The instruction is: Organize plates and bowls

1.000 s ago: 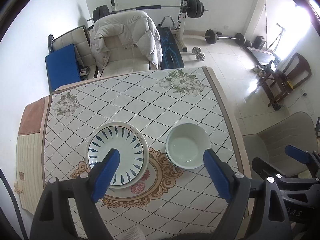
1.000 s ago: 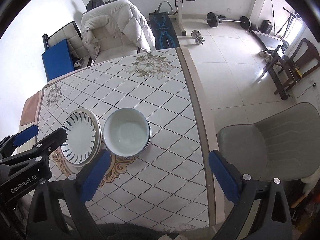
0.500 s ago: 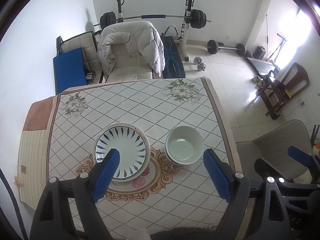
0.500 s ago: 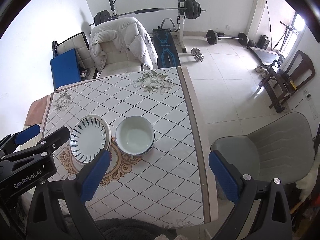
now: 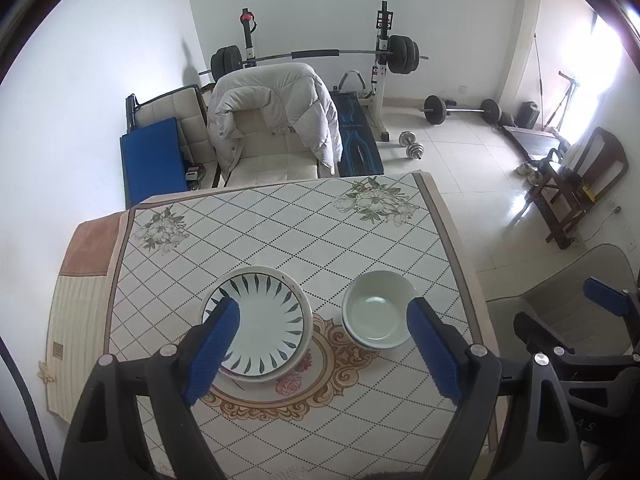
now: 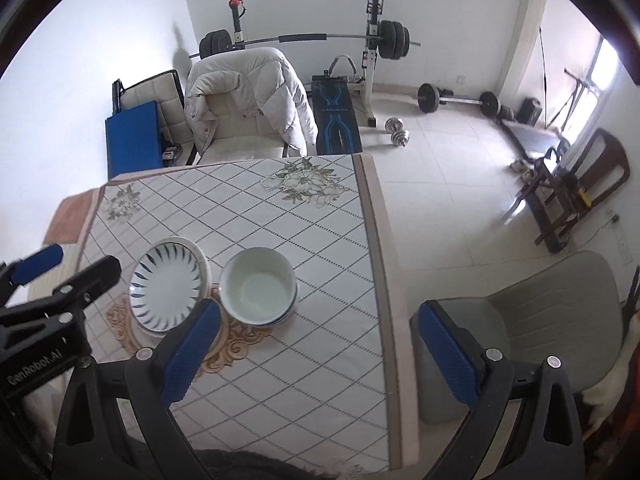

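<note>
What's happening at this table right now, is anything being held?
Nothing is held. A person holds both grippers open above the table. The left hand-held gripper hangs over the stack of leaf-patterned plates and the stacked white bowls. The right hand-held gripper is off toward the table's right edge, partly over the grey chair. Plates and bowls sit side by side on the patterned cloth, not touched by either gripper.

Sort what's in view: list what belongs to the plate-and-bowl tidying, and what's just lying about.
Job: stacked plates, stacked bowls, left gripper and right gripper, both open and empty.

Lying about: white jacket on the chair, barbell rack, dumbbells, grey chair.
</note>
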Tool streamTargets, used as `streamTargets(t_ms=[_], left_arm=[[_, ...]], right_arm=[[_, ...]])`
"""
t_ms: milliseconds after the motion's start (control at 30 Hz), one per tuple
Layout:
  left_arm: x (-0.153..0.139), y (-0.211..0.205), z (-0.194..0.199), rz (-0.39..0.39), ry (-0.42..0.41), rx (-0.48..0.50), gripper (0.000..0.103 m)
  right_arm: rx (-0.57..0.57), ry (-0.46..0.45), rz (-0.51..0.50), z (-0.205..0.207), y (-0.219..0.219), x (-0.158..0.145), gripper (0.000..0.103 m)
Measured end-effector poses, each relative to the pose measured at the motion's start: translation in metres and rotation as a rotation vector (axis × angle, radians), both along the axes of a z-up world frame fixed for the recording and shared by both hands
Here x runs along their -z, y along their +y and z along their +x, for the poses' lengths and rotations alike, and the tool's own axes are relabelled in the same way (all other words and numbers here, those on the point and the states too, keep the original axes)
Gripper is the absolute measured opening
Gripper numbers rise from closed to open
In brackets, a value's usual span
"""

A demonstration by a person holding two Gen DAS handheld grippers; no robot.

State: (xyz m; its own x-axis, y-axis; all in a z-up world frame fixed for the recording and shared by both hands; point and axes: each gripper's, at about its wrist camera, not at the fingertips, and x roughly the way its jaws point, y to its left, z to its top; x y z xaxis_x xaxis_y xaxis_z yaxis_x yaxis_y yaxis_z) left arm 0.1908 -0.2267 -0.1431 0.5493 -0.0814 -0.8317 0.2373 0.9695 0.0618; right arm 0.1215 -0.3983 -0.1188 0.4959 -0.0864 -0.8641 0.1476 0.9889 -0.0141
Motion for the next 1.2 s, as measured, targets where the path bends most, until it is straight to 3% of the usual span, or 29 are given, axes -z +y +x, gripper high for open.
streamTargets(t_ms=[100, 200, 300, 400, 567, 633, 767, 867, 1100, 1200], left_arm=[[0.012, -0.003, 0.012, 0.054, -0.010, 0.004, 0.085], [0.033, -0.008, 0.034, 0.081, 0.048, 0.043, 0.085], [0.064, -0.015, 0.061, 0.080, 0.173, 0.096, 0.085], [0.103, -0.022, 0.090, 0.011, 0.331, 0.158, 0.084], [0.167, -0.036, 0.130, -0.039, 0.551, 0.215, 0.064], [0.188, -0.042, 0.142, -0.047, 0.611, 0.242, 0.064], [0.222, -0.047, 0.158, -0.052, 0.701, 0.255, 0.056], [0.240, -0.051, 0.163, -0.074, 0.766, 0.266, 0.053], [0.271, -0.061, 0.164, -0.098, 0.870, 0.292, 0.040], [0.274, -0.062, 0.168, -0.117, 0.883, 0.302, 0.040]], right_arm=[[-0.011, -0.007, 0.012, 0.009, -0.005, 0.015, 0.101], [-0.012, 0.031, 0.020, 0.023, -0.011, 0.040, 0.101], [0.014, 0.089, 0.088, 0.039, -0.020, 0.071, 0.101], [0.044, 0.159, 0.257, 0.058, -0.033, 0.112, 0.101], [0.086, 0.226, 0.469, 0.086, -0.046, 0.182, 0.101], [0.117, 0.264, 0.526, 0.095, -0.049, 0.209, 0.101], [0.162, 0.344, 0.694, 0.107, -0.051, 0.262, 0.101], [0.173, 0.392, 0.740, 0.112, -0.047, 0.290, 0.101], [0.181, 0.436, 0.819, 0.122, -0.043, 0.327, 0.100], [0.186, 0.432, 0.854, 0.127, -0.042, 0.338, 0.100]])
